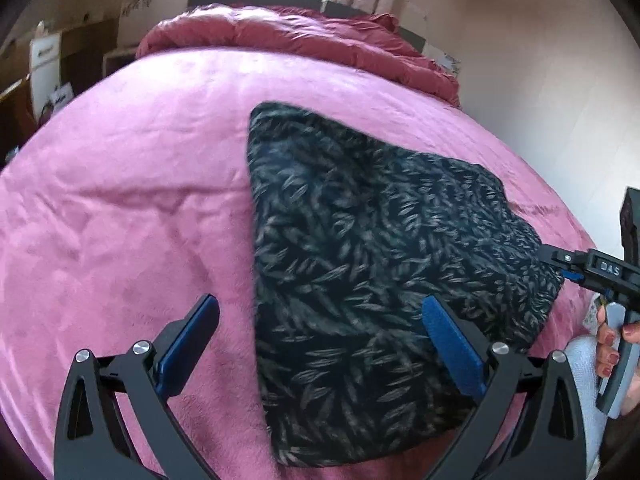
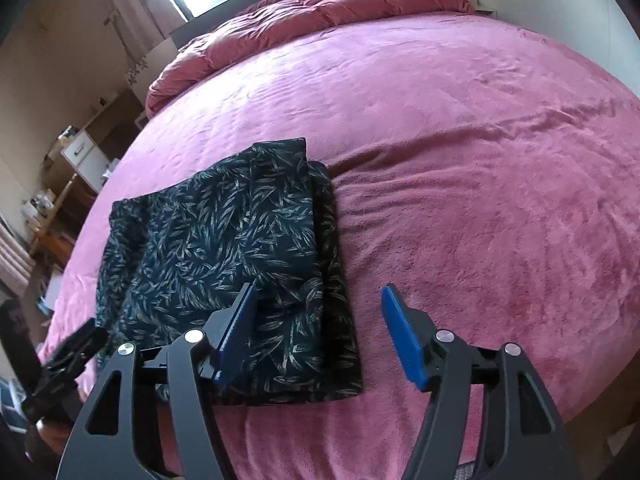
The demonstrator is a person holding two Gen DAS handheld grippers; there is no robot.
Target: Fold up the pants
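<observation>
The pants (image 1: 360,264) are dark with a pale leaf print and lie folded into a compact block on the pink bed cover (image 1: 120,220). They also show in the right wrist view (image 2: 240,248), where a layered folded edge runs along their right side. My left gripper (image 1: 320,344) is open and empty, held above the pants' near left edge. My right gripper (image 2: 316,332) is open and empty, above the pants' near right corner. The right gripper also shows in the left wrist view (image 1: 576,270) at the pants' right edge.
A bunched red duvet (image 1: 304,36) lies at the head of the bed under a window. Shelves and a white cabinet (image 2: 80,156) stand along the left wall. The pink bed cover (image 2: 480,160) stretches wide to the right of the pants.
</observation>
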